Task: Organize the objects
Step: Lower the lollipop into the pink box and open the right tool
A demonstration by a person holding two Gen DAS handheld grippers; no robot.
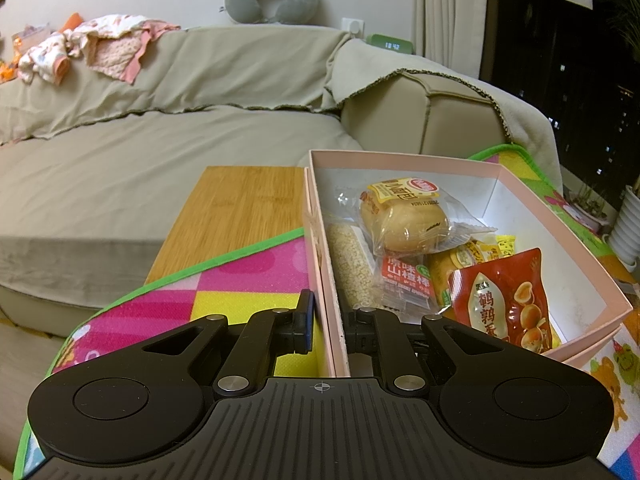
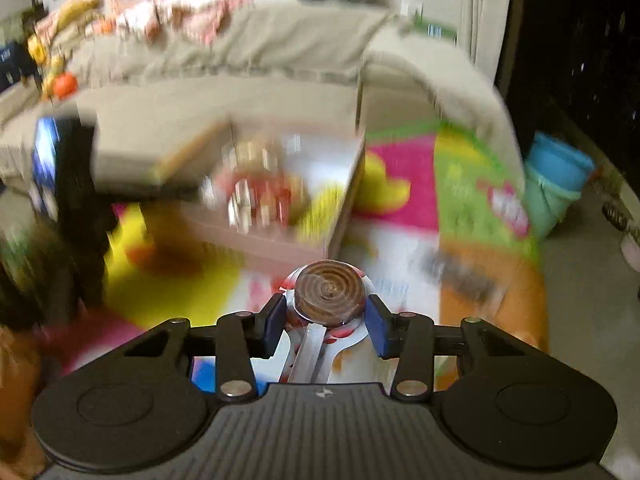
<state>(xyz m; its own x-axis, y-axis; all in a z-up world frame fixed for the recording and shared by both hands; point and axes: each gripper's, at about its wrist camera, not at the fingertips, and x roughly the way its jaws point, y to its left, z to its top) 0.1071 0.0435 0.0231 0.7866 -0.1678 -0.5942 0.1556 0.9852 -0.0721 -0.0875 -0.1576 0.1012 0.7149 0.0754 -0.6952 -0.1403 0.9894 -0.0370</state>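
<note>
The pink box (image 1: 440,160) lies directly ahead of the left hand-held gripper (image 1: 326,320), whose jaws are together on the box's near-left wall: one blue-padded finger (image 1: 306,312) stands outside the wall, the other is inside the box. Within the box, ahead and to the right of that gripper, lie a wrapped bun (image 1: 404,216), a pale grain bar (image 1: 352,264) along the left wall, a small hawthorn-stick packet (image 1: 404,276) and a red quail-egg pouch (image 1: 500,300) nearest the gripper on the right.

The right hand-held gripper (image 2: 326,320) is clamped on a wrapped snack with a brown spiral disc (image 2: 329,292); the disc sits between the two blue pads, which press on its sides, and the white wrapper tail (image 2: 308,356) runs back toward the gripper body. No earlier view is given, so only this grip can be told. In this view the box is ahead and slightly left of the gripper, heavily blurred, and the left hand-held gripper shows as a dark blurred shape at far left.

The box rests on a colourful play mat (image 1: 240,292). A wooden board (image 1: 240,208) lies ahead-left of the left gripper, just beside the box's left wall, with a beige sofa (image 1: 140,152) beyond it. To the right of the box, open mat stretches ahead of the right gripper, ending near a blue-green bucket (image 2: 556,176) at the far right. The right half of the box floor is bare white.
</note>
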